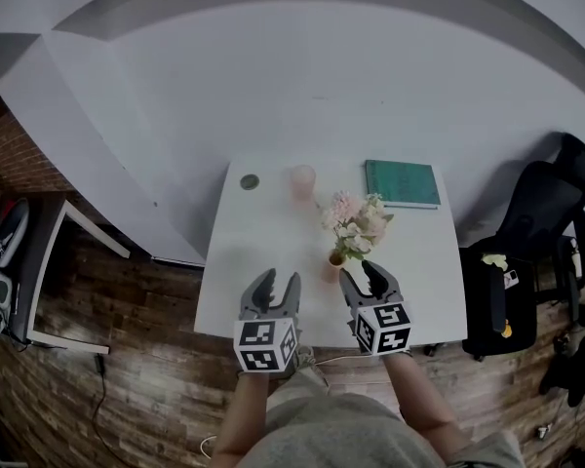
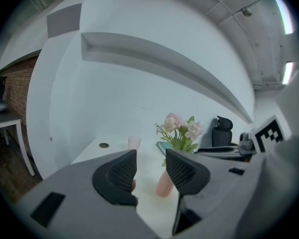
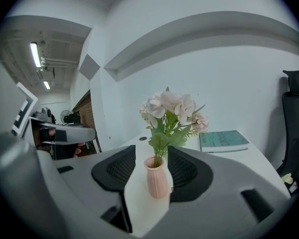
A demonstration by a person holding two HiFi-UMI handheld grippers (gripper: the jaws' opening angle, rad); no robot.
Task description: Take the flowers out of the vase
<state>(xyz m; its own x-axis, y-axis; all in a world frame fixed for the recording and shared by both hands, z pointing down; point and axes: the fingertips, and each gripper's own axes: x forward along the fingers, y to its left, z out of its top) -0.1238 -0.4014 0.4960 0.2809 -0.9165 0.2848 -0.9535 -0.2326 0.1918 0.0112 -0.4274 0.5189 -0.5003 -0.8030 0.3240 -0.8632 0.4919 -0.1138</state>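
Observation:
A small pink vase [image 1: 331, 266] stands on the white table [image 1: 263, 232] with a bunch of pale pink and white flowers [image 1: 356, 222] in it. My right gripper [image 1: 363, 273] is open just right of the vase, near the table's front edge. In the right gripper view the vase [image 3: 157, 178] and flowers [image 3: 170, 108] show in the gap between the open jaws of the right gripper [image 3: 152, 153], with no contact visible. My left gripper [image 1: 279, 281] is open and empty, left of the vase. Its own view shows the left gripper [image 2: 150, 156] with the vase [image 2: 165, 183] and flowers [image 2: 182, 131] ahead and slightly right.
A pink cup [image 1: 303, 180], a small round disc [image 1: 250, 181] and a green book [image 1: 402, 183] lie along the table's far side by the white wall. A black office chair [image 1: 546, 208] and a black stool with small items [image 1: 492, 295] stand to the right.

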